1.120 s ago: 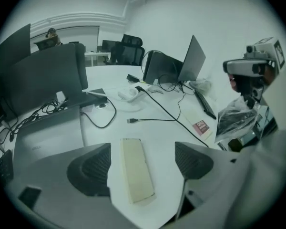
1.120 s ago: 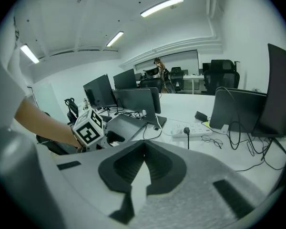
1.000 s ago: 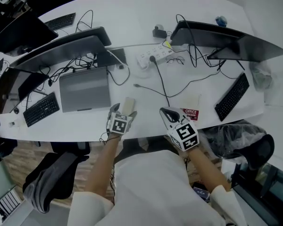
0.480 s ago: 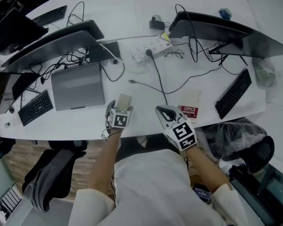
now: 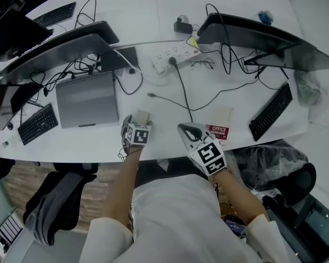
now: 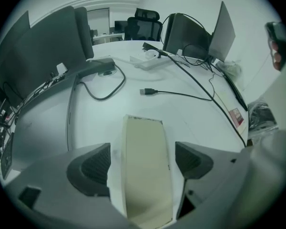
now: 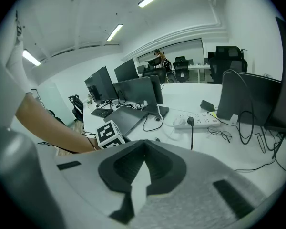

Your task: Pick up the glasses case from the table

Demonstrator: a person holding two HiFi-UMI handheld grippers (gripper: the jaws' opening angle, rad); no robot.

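Gripping the beige case (image 6: 145, 175) by its long sides, the left tongs (image 5: 136, 128) sit at the near edge of the white tabletop (image 5: 153, 26). The case points away from the person, its far end jutting past the pads; whether it rests on the tabletop or is raised cannot be told. Just to the right, apart from it, the right tongs (image 7: 143, 163) are clenched on nothing. A red-and-white booklet (image 5: 219, 130) lies beside them. Beyond the case lies a loose cable plug (image 6: 144, 92), with a closed grey laptop (image 5: 88, 98) to its left. Farther back are a power strip (image 5: 174, 55), spectacles (image 5: 202, 64) and dark monitors (image 5: 247, 37).
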